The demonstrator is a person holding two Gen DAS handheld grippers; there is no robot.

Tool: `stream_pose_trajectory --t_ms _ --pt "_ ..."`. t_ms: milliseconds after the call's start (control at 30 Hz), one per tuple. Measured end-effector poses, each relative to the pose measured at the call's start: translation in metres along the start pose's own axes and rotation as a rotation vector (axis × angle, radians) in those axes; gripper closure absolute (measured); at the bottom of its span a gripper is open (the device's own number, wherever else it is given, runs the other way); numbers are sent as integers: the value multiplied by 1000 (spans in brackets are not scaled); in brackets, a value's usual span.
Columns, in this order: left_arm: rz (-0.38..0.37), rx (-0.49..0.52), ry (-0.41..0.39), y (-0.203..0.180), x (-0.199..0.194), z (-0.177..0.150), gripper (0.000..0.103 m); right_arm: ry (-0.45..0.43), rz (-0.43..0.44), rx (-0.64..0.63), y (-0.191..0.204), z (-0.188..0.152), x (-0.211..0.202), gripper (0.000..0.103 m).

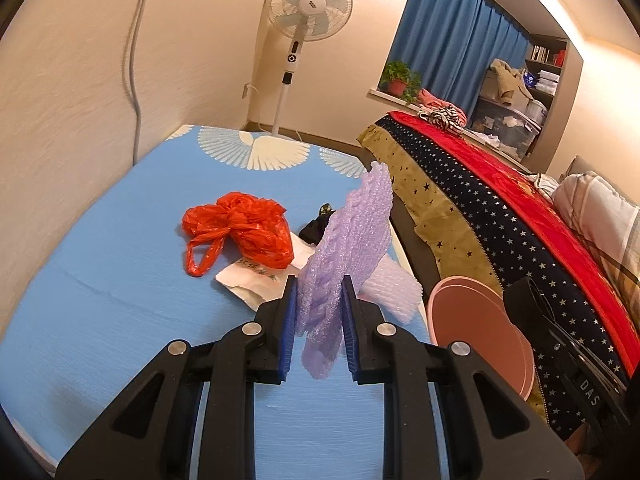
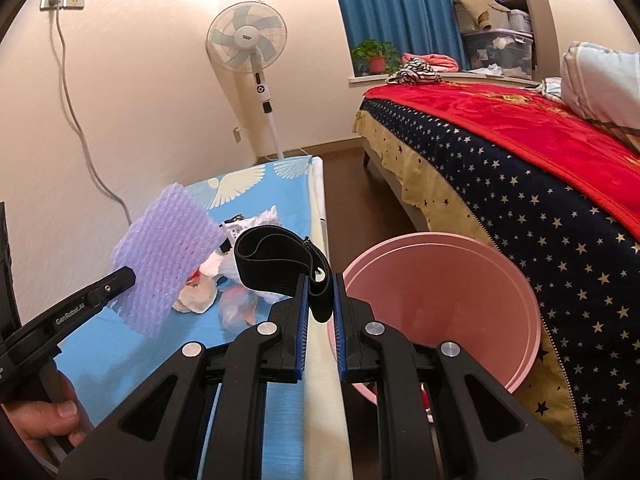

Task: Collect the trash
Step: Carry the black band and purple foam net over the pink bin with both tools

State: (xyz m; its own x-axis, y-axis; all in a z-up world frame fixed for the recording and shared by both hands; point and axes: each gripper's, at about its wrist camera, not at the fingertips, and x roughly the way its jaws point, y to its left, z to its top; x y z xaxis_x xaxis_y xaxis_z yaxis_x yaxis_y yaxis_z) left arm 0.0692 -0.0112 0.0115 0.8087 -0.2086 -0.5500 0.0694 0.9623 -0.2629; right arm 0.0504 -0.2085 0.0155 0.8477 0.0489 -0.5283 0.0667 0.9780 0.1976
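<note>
Two grippers: your left gripper (image 1: 319, 312) has its fingers clamped on the purple foam net (image 1: 344, 248); your right gripper (image 2: 321, 304) has its fingers pinched on the black elastic band (image 2: 276, 264).
Left wrist view only: you see the red plastic bag (image 1: 240, 232) crumpled on the table (image 1: 100, 280), touching white printed paper (image 1: 252, 280), with white foam wrap (image 1: 394, 288) behind the net.
Right wrist view only: you see your left hand (image 2: 48, 420) on the handle, and the net held up above the table, left of the band.
Writing: "GenRobot.AI" on the left gripper's finger (image 2: 100, 296); "DAS" on the right gripper's body at the left view's right edge.
Container: pink bin (image 2: 440, 304) stands between table and bed (image 2: 540, 184); what shows of its inside is bare.
</note>
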Motion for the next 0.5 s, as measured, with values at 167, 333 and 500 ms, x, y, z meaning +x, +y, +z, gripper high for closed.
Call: stream_pose_trajectory --t_ms 167,333,500 --pt "-8 10 -1 -3 1 0 82 -9 -13 18 -3 2 1 91" --pt "-16 14 -1 -6 3 -1 82 -16 -29 33 -10 5 5 91" --pt "-24 23 1 -9 7 0 82 -26 -56 63 -20 8 6 91"
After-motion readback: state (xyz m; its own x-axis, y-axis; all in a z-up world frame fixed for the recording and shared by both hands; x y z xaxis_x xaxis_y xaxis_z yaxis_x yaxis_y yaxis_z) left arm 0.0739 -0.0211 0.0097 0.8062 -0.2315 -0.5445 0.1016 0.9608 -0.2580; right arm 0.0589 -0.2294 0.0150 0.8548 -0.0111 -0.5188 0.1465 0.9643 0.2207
